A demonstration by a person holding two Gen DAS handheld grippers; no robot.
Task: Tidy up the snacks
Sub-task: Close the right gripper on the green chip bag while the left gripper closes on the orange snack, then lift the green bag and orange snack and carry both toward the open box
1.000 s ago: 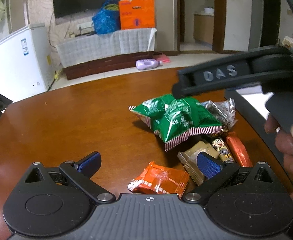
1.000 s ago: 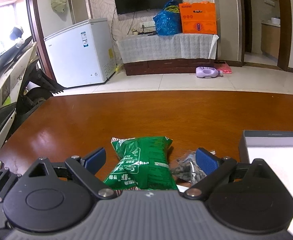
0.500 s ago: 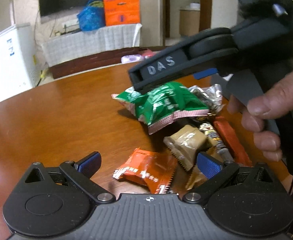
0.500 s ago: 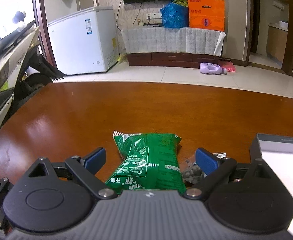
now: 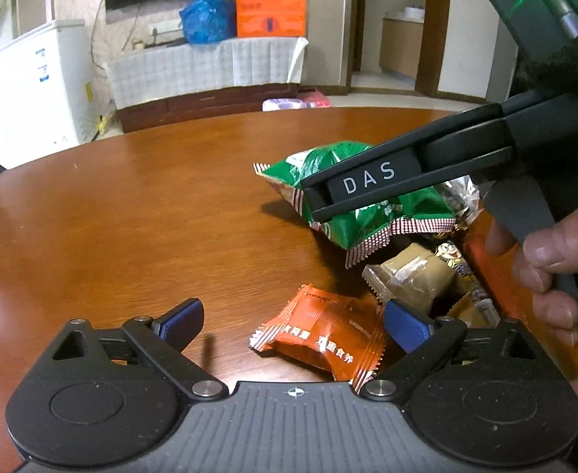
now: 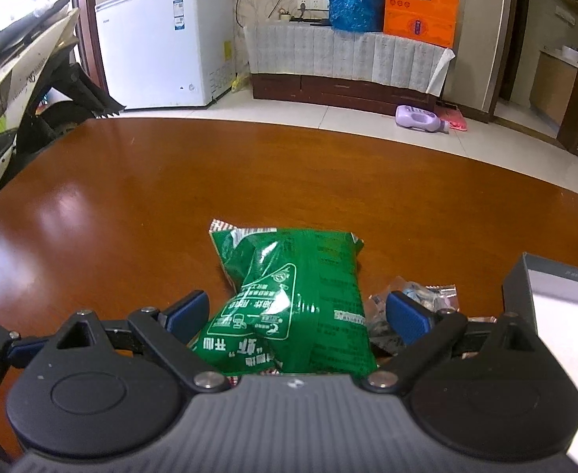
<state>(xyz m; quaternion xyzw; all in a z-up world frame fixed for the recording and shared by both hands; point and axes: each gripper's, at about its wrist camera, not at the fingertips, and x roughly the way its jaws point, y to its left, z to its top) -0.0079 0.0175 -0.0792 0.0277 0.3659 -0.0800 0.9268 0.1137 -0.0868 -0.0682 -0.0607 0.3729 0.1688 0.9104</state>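
Right gripper (image 6: pixel 299 313), jaws wide and empty, straddles the green snack bag (image 6: pixel 293 299) at lower centre; next, close and lift. Left gripper (image 5: pixel 293 321) hangs open, empty.

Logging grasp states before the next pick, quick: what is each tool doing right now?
Left tool: open, holding nothing, above the crinkly orange foil snack packet.
Right tool: open around the puffy green plastic snack bag, not clamped.

A crinkled green snack bag (image 6: pixel 293 299) lies flat beside an orange packet (image 5: pixel 320 333) (tan and silver wrappers adjoining).
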